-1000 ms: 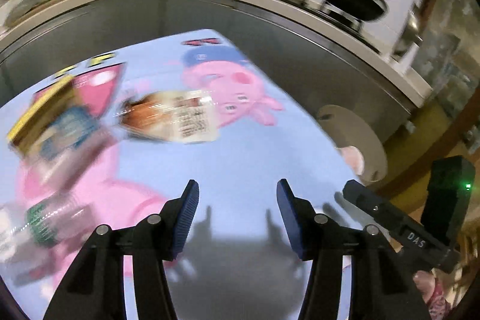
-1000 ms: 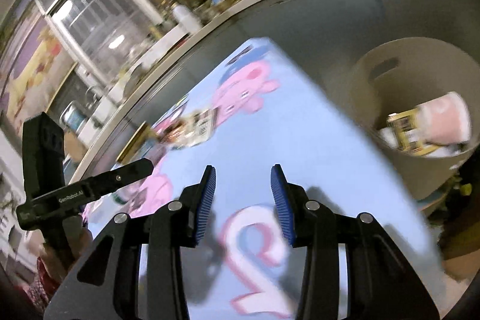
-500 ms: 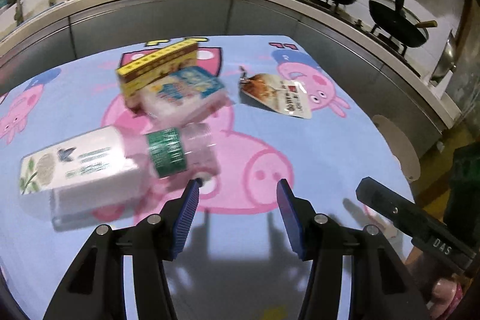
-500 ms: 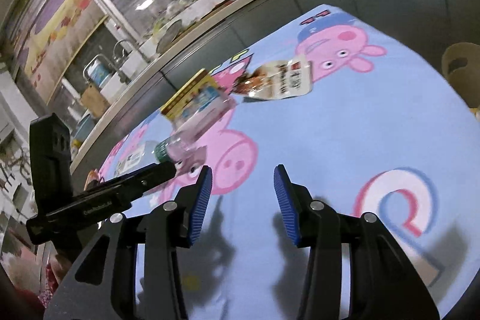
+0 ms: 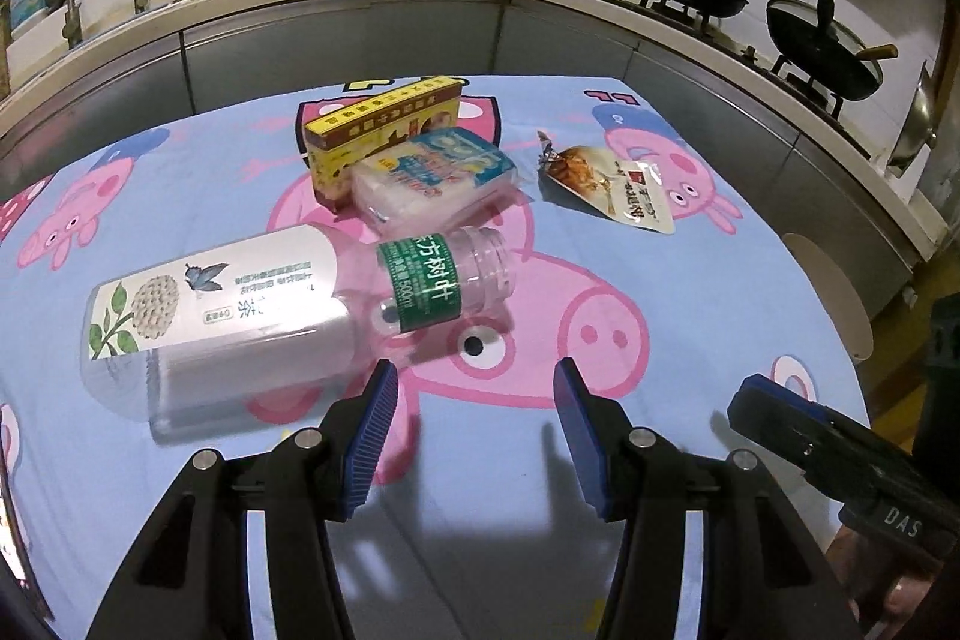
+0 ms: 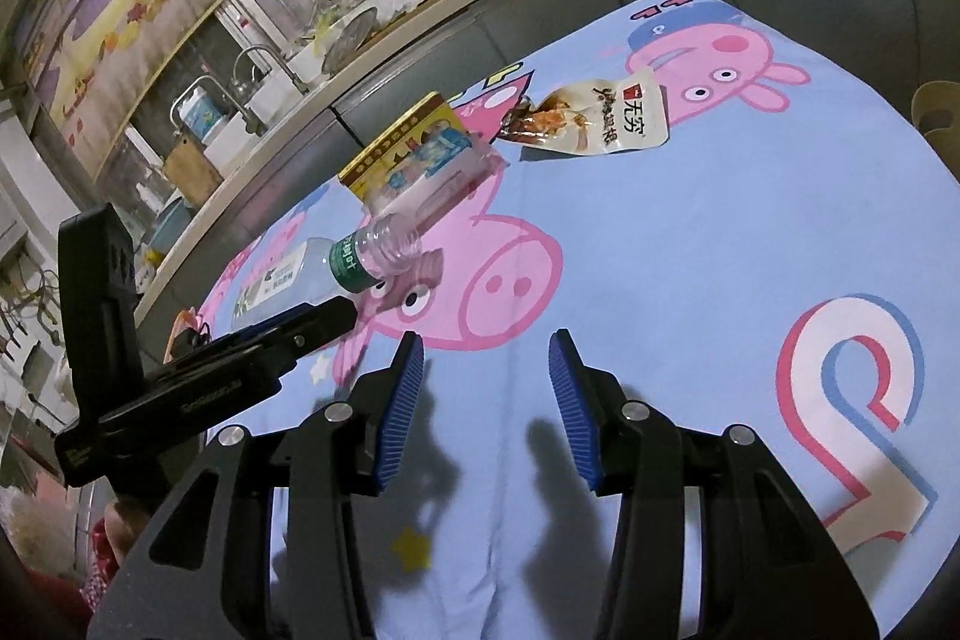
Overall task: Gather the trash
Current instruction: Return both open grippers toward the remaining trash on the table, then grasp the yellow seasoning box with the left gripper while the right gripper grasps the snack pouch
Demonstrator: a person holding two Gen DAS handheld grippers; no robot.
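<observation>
An empty clear plastic bottle (image 5: 288, 310) with a white and green label lies on its side on the cartoon-pig tablecloth (image 5: 690, 292), just ahead-left of my open, empty left gripper (image 5: 474, 424). Behind it lie a tissue pack (image 5: 438, 178), a yellow box (image 5: 372, 130) and a torn snack pouch (image 5: 612, 190). My right gripper (image 6: 486, 400) is open and empty over bare cloth. In the right wrist view the bottle (image 6: 336, 268), the yellow box (image 6: 402, 142) and the pouch (image 6: 600, 118) lie ahead to the left.
A beige bin rim (image 5: 834, 292) stands off the table's right edge. It also shows in the right wrist view (image 6: 936, 112). A steel counter with sink, bottles and two woks (image 5: 822, 46) runs behind the table. The other gripper's body (image 6: 180, 388) sits at left.
Both grippers have swung left, away from the bin and toward the trash pile. The bottle now lies close in front of the left gripper. Both stayed open.
</observation>
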